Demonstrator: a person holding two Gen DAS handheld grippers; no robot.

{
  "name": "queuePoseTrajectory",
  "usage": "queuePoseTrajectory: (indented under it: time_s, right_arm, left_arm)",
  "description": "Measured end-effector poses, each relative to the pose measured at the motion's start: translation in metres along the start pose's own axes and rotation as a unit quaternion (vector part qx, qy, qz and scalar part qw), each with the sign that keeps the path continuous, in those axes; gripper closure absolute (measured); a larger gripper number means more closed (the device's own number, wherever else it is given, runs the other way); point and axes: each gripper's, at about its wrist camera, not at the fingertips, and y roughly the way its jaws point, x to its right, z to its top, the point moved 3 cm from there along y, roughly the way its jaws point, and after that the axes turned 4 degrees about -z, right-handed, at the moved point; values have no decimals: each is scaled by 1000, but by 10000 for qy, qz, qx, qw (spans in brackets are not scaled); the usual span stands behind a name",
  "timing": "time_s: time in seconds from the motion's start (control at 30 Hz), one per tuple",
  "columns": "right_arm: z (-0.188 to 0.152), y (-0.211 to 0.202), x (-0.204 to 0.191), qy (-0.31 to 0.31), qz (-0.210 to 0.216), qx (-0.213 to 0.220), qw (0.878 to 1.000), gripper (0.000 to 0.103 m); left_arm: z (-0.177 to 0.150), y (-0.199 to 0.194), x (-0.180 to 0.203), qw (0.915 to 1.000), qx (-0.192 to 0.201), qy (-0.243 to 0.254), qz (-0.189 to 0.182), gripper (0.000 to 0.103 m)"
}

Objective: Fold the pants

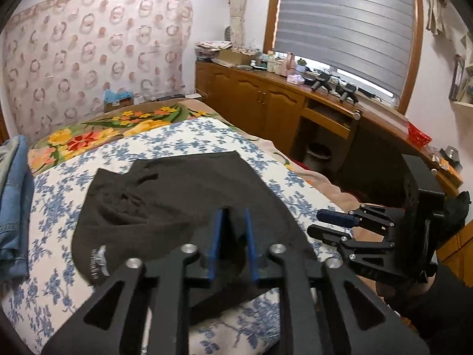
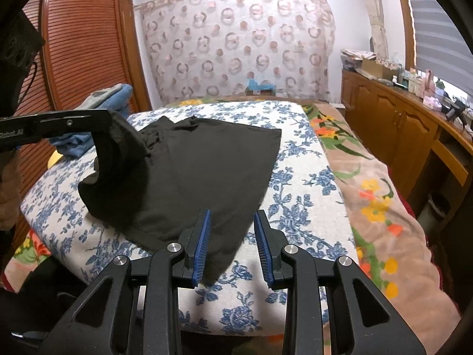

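Black pants (image 1: 177,195) lie on a blue-flowered white cloth (image 1: 53,207) on the bed. My left gripper (image 1: 233,216) is shut on a fold of the pants' near edge and lifts it off the cloth; in the right wrist view it (image 2: 113,131) holds the raised black fabric at the left. My right gripper (image 2: 232,222) is open over the near right corner of the pants (image 2: 192,177), holding nothing. In the left wrist view the right gripper (image 1: 314,223) hovers open beside the pants' right edge.
Folded blue jeans (image 1: 13,207) lie at the bed's left side. A floral blanket (image 2: 369,195) covers the bed's right side. A wooden cabinet and desk (image 1: 280,109) with clutter run along the right wall. A wooden louvred wardrobe (image 2: 79,44) stands at the left.
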Motion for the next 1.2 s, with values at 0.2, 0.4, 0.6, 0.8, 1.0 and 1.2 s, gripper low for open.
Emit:
queuePoseTrajectory:
  time_s: [0.2, 0.4, 0.6, 0.8, 1.0, 1.2]
  right_arm:
    - [6, 5, -12, -64, 8, -5, 10000, 74]
    - [12, 11, -25, -127, 38, -14, 9999, 74]
    - [19, 17, -46, -384, 184, -32, 9991, 74]
    - [23, 26, -58, -520, 335, -110, 9980, 74]
    - [22, 43, -59, -514, 382, -306, 9975, 74]
    - [23, 55, -59, -413, 522, -459, 9967, 74]
  left_arm:
    - [-14, -10, -30, 9994, 43, -296, 177, 52]
    - [-38, -8, -57, 9978, -237, -452, 435, 42]
    - [-66, 5, -78, 9945, -574, -668, 575, 42]
    - [-83, 18, -87, 9913, -852, -804, 607, 42]
    - [-90, 19, -89, 9904, -819, -924, 615, 40]
    - [-91, 21, -85, 9910, -789, -760, 776, 39]
